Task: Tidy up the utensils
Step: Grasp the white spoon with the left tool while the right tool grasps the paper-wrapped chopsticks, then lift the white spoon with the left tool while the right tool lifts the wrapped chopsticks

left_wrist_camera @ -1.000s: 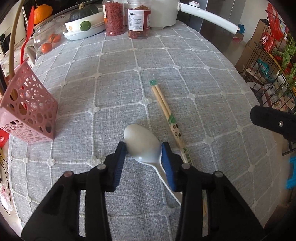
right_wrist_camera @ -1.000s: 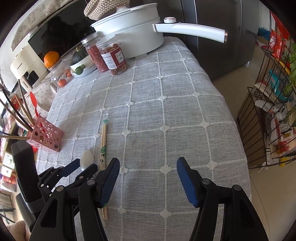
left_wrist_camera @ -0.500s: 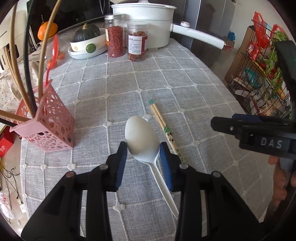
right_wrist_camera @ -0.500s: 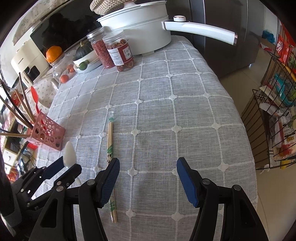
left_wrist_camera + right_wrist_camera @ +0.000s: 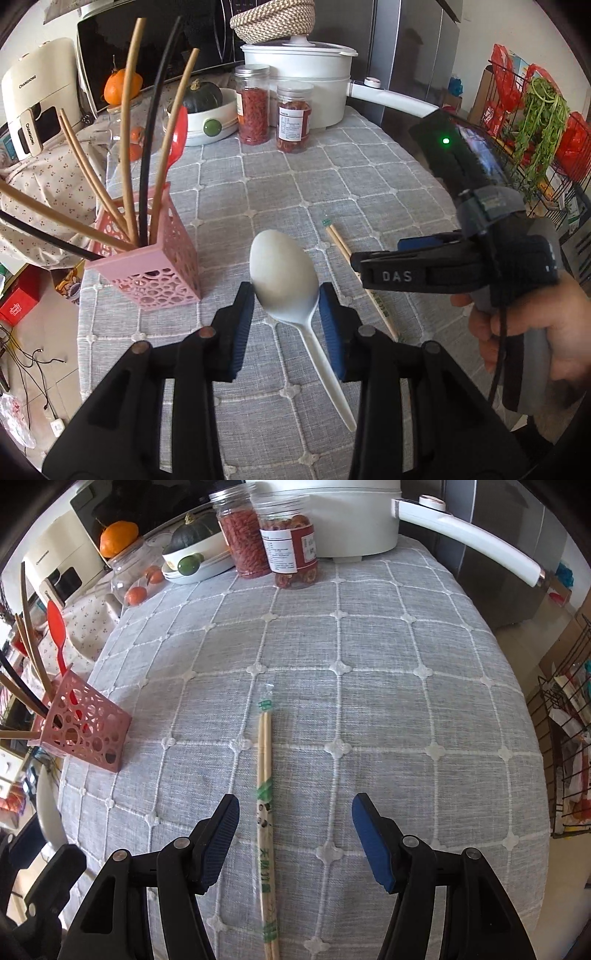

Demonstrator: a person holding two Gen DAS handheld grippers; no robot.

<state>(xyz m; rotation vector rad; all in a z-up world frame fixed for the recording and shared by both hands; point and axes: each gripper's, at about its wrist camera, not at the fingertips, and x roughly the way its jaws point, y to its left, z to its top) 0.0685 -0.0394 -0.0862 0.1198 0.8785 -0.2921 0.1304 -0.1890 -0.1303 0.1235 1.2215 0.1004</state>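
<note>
My left gripper (image 5: 286, 306) is shut on a white plastic spoon (image 5: 282, 271) and holds it in the air above the table, bowl forward. A pink perforated utensil holder (image 5: 147, 260) with several chopsticks and a red spoon stands ahead to the left; it also shows in the right wrist view (image 5: 83, 731). A wrapped pair of wooden chopsticks (image 5: 265, 797) lies on the grey cloth between my open, empty right gripper's (image 5: 295, 827) fingers; in the left wrist view the chopsticks (image 5: 341, 245) pass under the right gripper (image 5: 413, 264).
Two jars (image 5: 273, 107), a white pot with a long handle (image 5: 314, 88) and a bowl with a squash (image 5: 208, 114) stand at the table's far end. A wire rack with groceries (image 5: 535, 122) is off the right edge.
My left gripper has lifted the spoon off the table and pulled back, tilting up. My right gripper has moved left over the chopsticks, which now lie between its fingers.
</note>
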